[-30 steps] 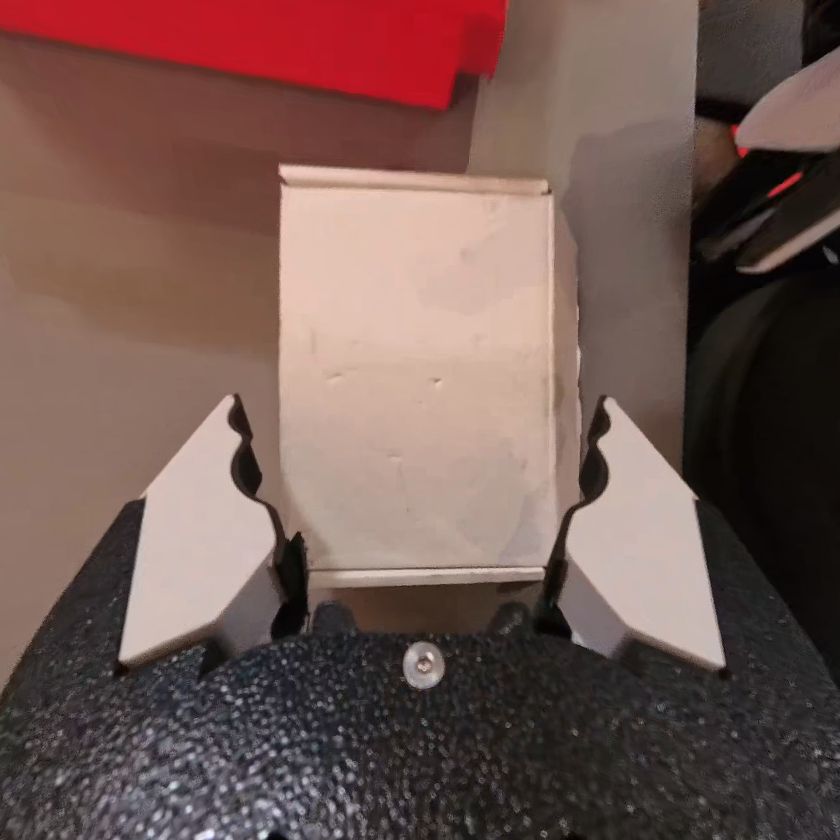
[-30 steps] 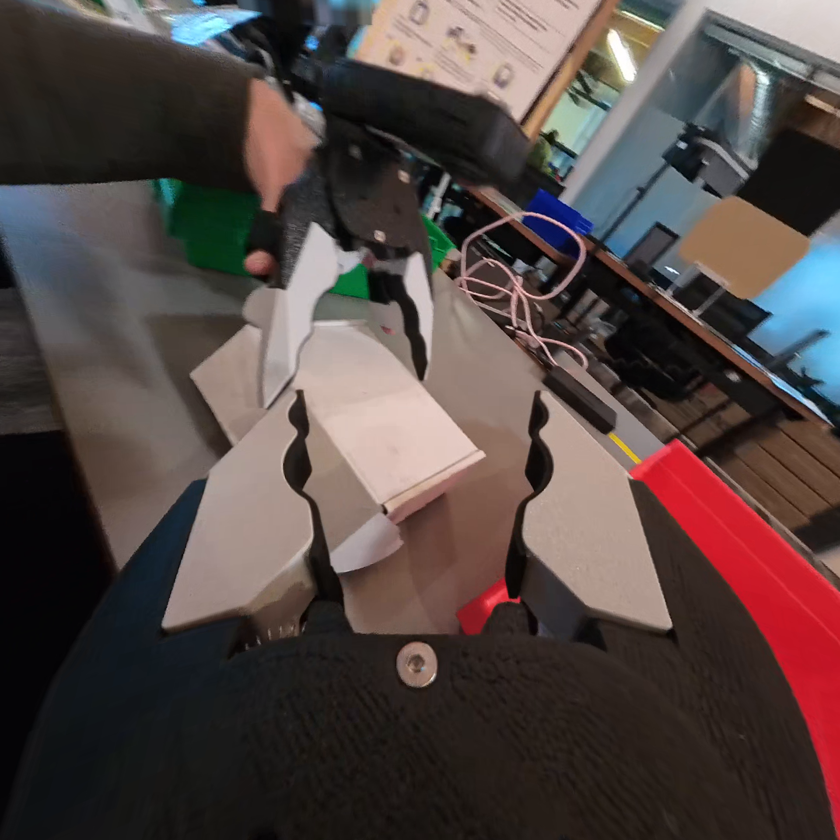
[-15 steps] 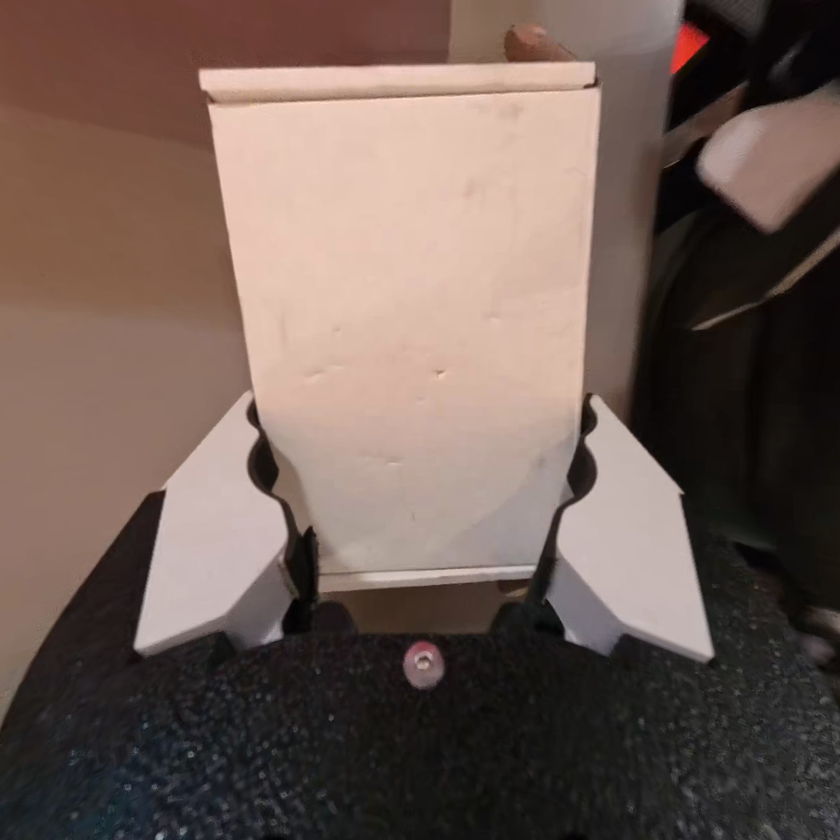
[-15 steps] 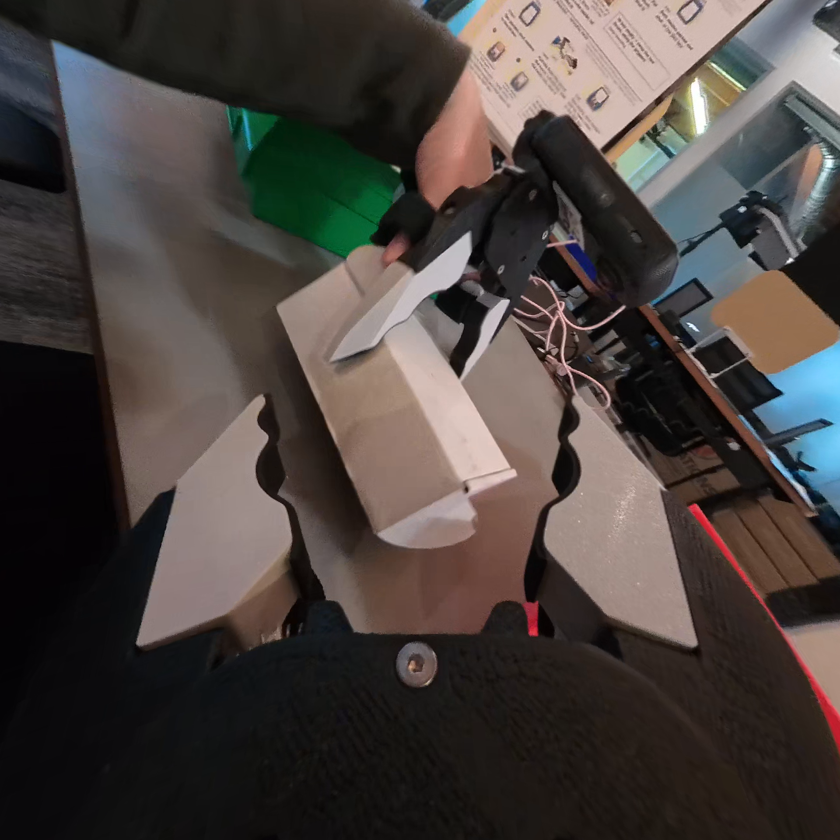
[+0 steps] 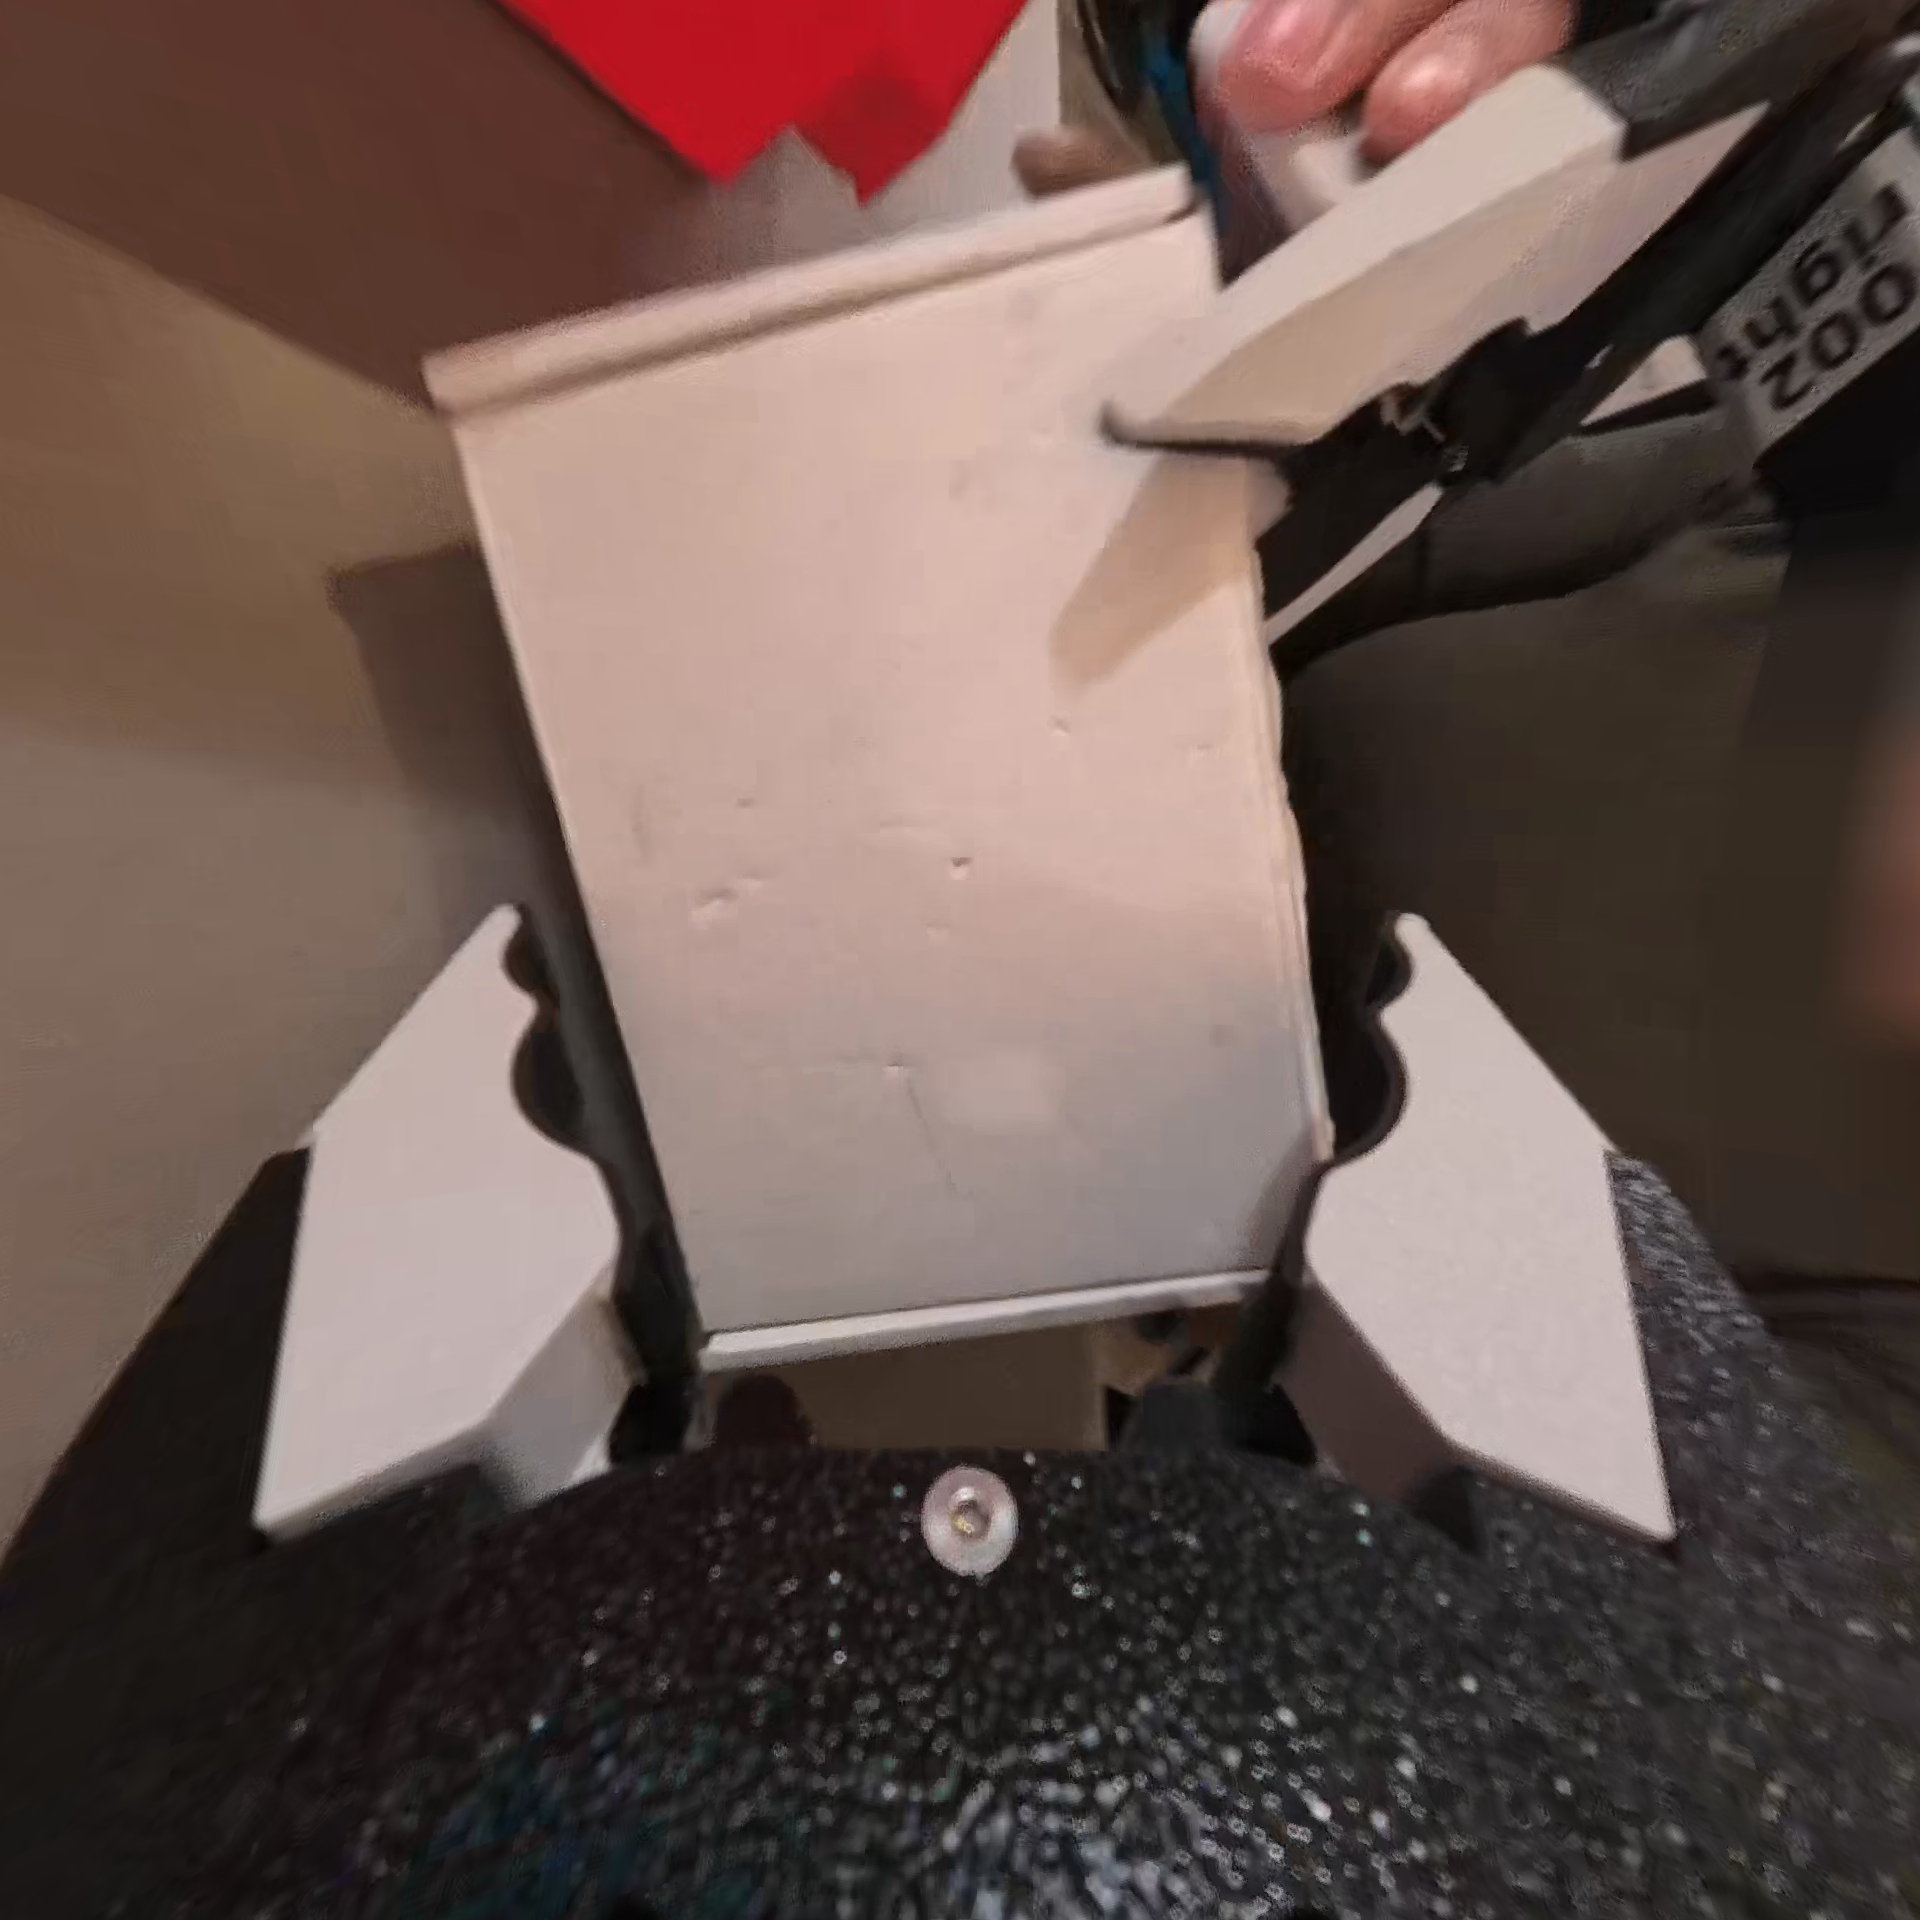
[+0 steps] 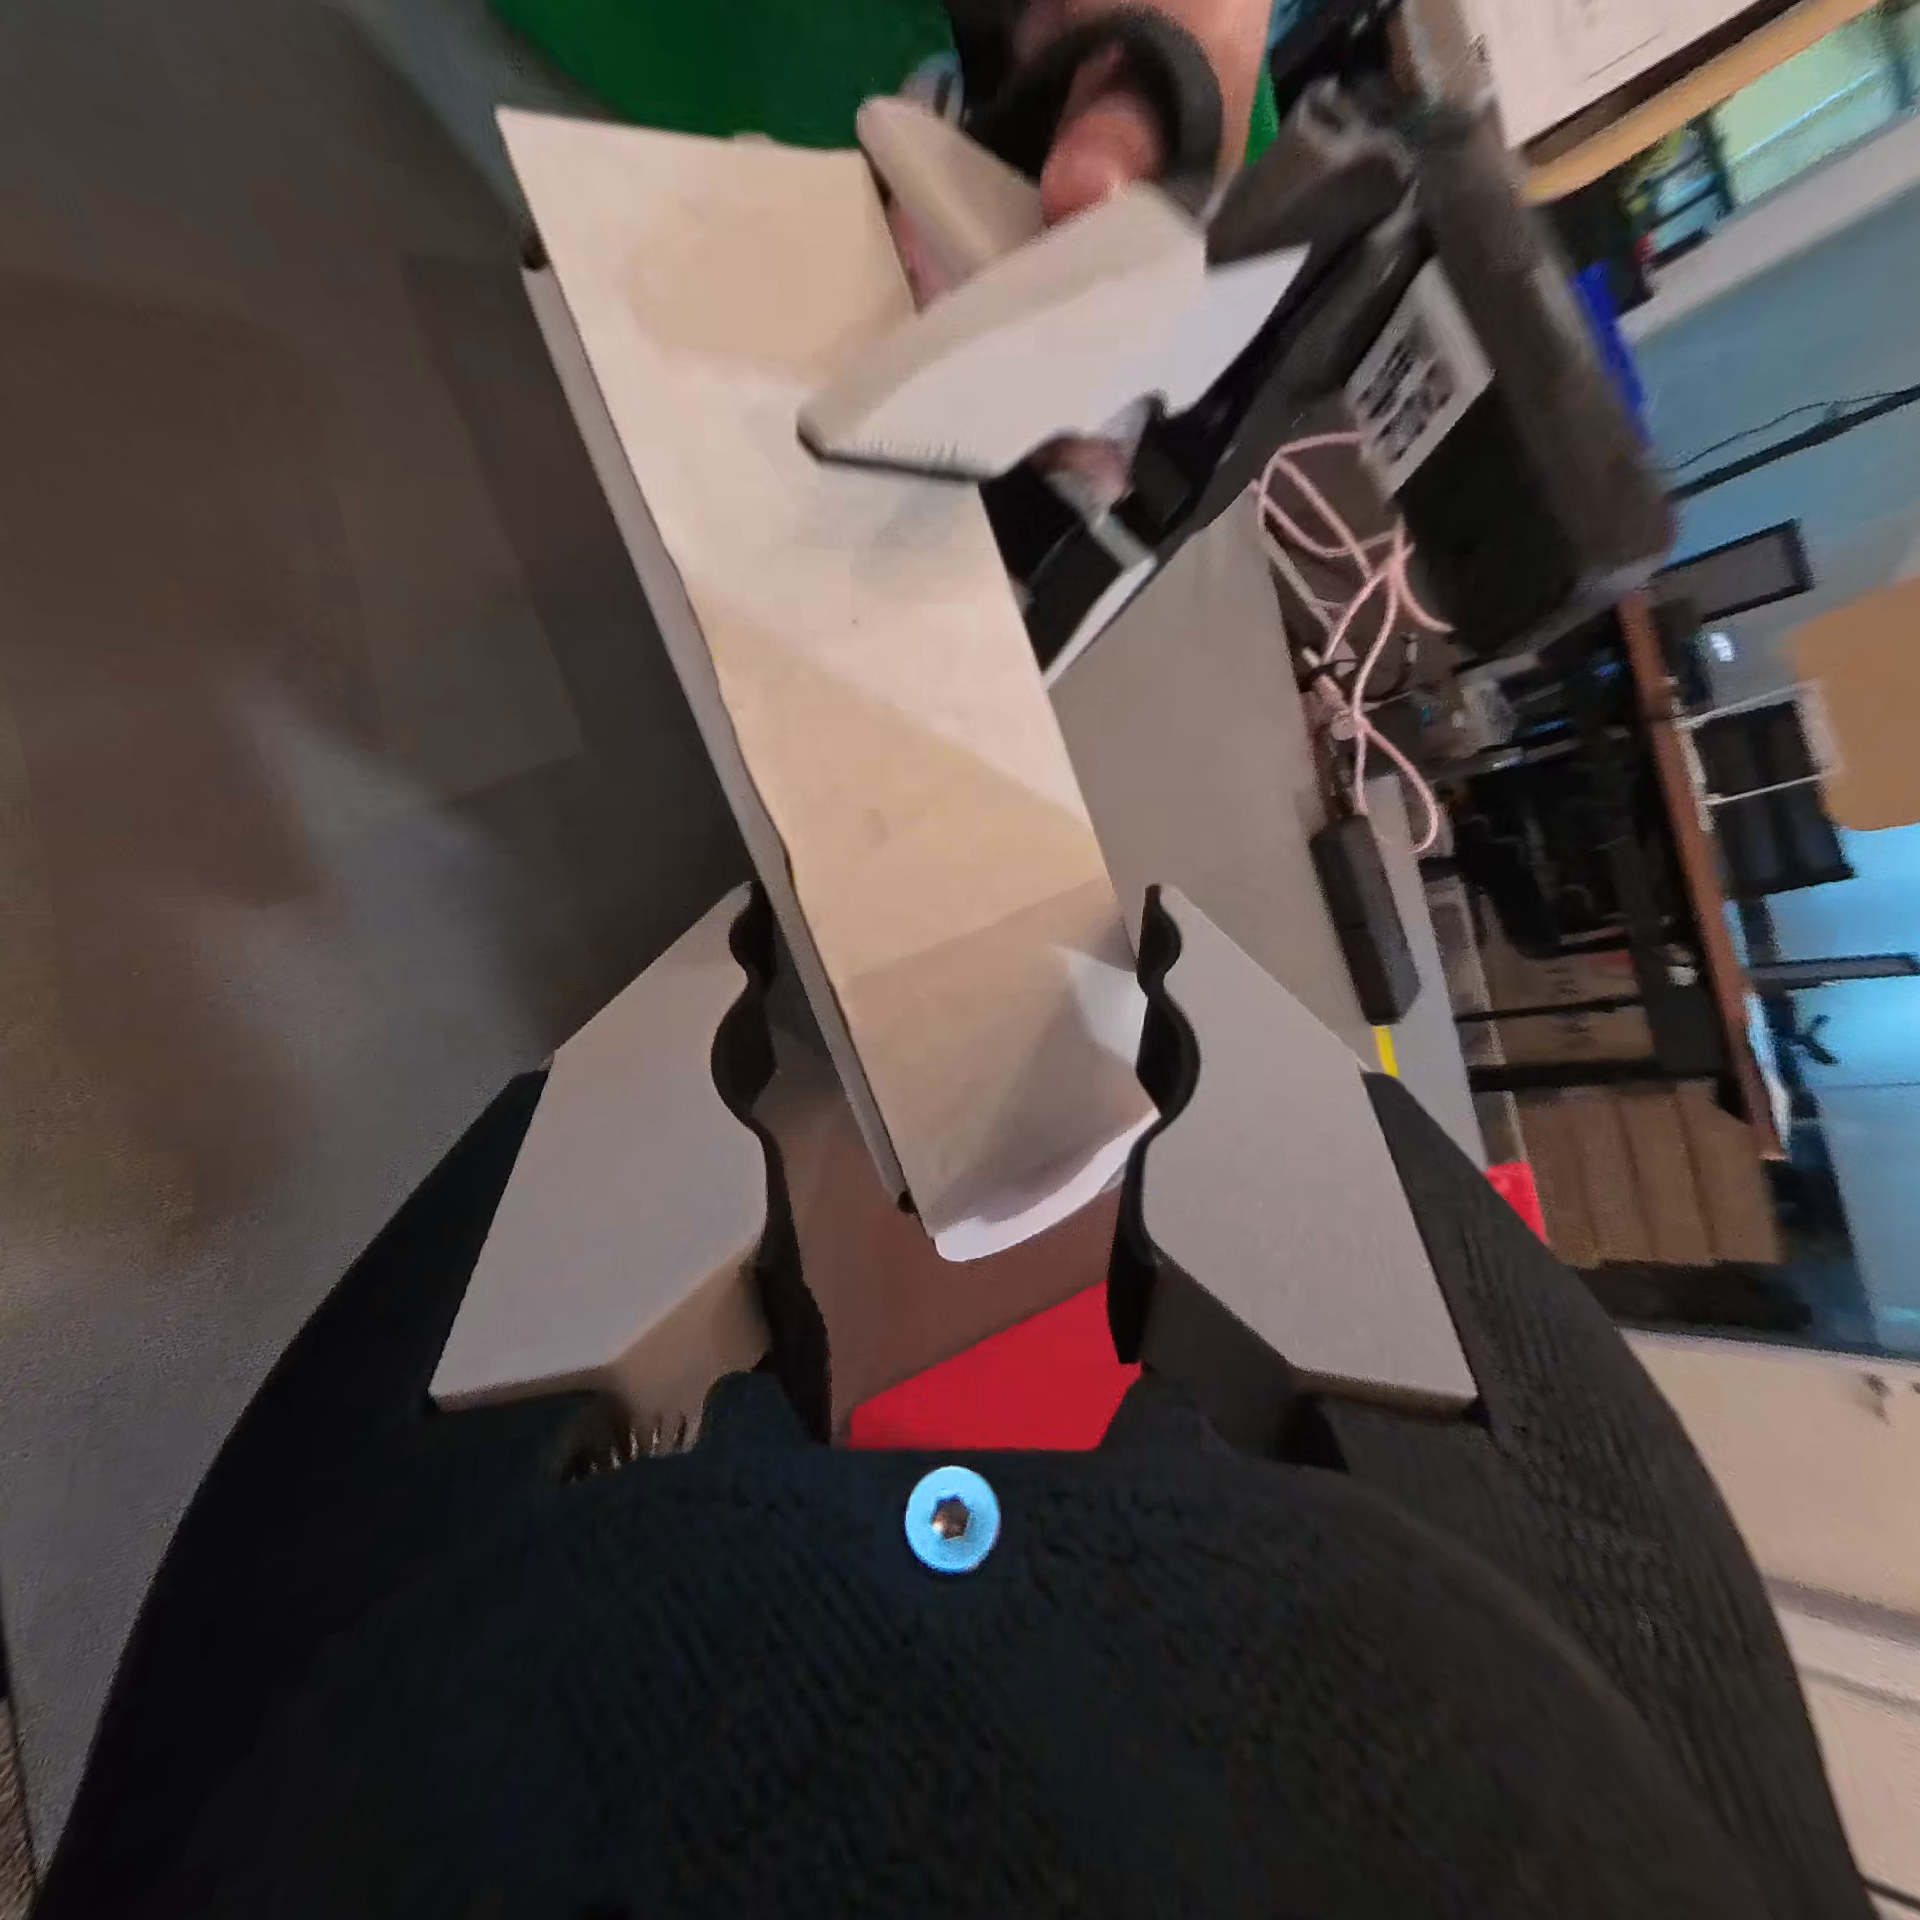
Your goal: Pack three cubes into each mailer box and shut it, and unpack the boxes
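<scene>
A closed white mailer box (image 5: 883,727) stands between the fingers of my left gripper (image 5: 954,920), skewed in them. A dark slit shows between each pad and the box's side, so the left gripper is open around it. My right gripper (image 6: 951,904) is shut on the box's near end (image 6: 831,623) across its thickness, both pads on it, and holds it tilted above the table (image 6: 260,623). The right gripper also shows in the left wrist view (image 5: 1278,343), with one finger over the box's far right corner. No cubes show.
A red bin (image 5: 769,73) lies beyond the box and shows under the right gripper (image 6: 987,1382). A green bin (image 6: 707,52) stands at the table's far end. A pink cable (image 6: 1371,623) and a black adapter lie at the table's right edge. A hand (image 5: 1320,52) holds the right gripper. One gripper's finger ends stand about 5 cm off the other's.
The right gripper came in from open and closed on the box's end. The left fingers, pressed on the box's sides half a second ago, have spread. The box has tilted and skewed.
</scene>
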The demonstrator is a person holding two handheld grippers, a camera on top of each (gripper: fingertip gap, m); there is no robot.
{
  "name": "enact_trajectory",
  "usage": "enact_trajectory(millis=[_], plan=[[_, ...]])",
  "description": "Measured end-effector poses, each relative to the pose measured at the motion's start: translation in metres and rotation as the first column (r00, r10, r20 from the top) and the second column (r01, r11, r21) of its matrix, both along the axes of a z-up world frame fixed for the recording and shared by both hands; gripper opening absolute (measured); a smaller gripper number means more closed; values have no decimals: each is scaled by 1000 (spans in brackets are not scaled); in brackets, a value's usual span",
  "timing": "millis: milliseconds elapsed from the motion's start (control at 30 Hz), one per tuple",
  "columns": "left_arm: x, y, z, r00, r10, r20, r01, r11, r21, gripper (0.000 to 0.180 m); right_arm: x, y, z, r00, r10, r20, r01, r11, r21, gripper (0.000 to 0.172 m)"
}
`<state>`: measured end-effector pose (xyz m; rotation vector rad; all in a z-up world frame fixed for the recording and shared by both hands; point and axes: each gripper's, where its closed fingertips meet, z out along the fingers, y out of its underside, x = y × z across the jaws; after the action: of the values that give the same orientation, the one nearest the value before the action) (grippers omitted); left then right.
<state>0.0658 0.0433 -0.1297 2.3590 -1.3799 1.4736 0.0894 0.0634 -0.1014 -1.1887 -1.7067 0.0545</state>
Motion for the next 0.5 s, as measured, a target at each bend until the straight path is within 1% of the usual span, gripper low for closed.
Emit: enact_trajectory(millis=[33,100,167,200,267,300,333,367,433,467,500], plan=[[1,8,6,999,19,26,-21,997,78,156,0,1,0,1000,8,18,-8,1000,-17,69],[0,26,26,993,75,95,-96,964,247,159,2,3,1,998,18,52,-15,998,-56,69],[-6,41,51,977,139,165,-195,893,405,158,4,7,2,997,17,78,-8,994,-108,68],[-11,43,62,969,168,183,-238,841,486,158,5,9,2,996,19,89,-7,991,-134,68],[-19,41,81,949,204,239,-312,695,648,158,8,13,4,994,19,105,2,981,-195,68],[-21,35,89,936,214,279,-351,624,698,158,9,16,4,993,17,114,9,974,-224,68],[-22,30,97,915,233,329,-403,554,728,158,11,18,5,992,16,124,16,968,-251,68],[-23,27,103,881,269,389,-473,480,739,159,12,20,5,991,10,137,28,961,-274,68],[-29,30,115,753,370,544,-651,294,700,158,12,22,5,986,0,170,52,952,-300,68],[-28,23,114,710,377,594,-697,256,670,158,12,22,5,983,4,183,52,953,-299,68],[-25,15,110,670,382,637,-737,241,631,159,11,21,4,981,13,192,44,956,-291,68]])
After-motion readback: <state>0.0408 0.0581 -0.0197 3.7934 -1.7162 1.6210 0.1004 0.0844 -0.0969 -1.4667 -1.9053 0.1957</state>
